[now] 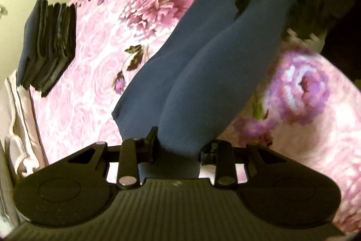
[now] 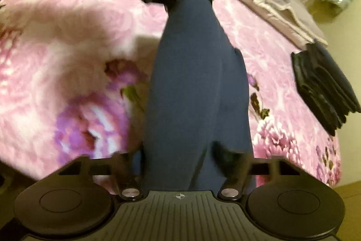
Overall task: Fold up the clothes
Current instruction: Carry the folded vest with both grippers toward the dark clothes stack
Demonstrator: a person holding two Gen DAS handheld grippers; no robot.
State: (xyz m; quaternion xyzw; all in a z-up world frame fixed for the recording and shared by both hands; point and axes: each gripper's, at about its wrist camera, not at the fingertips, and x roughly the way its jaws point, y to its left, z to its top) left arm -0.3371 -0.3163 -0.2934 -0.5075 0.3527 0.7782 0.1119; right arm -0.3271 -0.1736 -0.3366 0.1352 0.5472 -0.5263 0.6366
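Both claws, left (image 1: 178, 146) and right (image 2: 180, 164), clamp the blue garment (image 1: 203, 55) above the floral bedspread (image 1: 90, 92).

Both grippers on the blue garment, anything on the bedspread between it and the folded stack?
Nothing visible. The blue garment hangs between the left gripper and right gripper; only bare floral bedspread lies between it and the dark folded stack.

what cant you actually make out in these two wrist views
- Left wrist view: the blue garment covers the left gripper pads.
- Right wrist view: the same cloth covers the right gripper pads; motion blur smears the floral bedspread.
- Neither view shows what garment it is.
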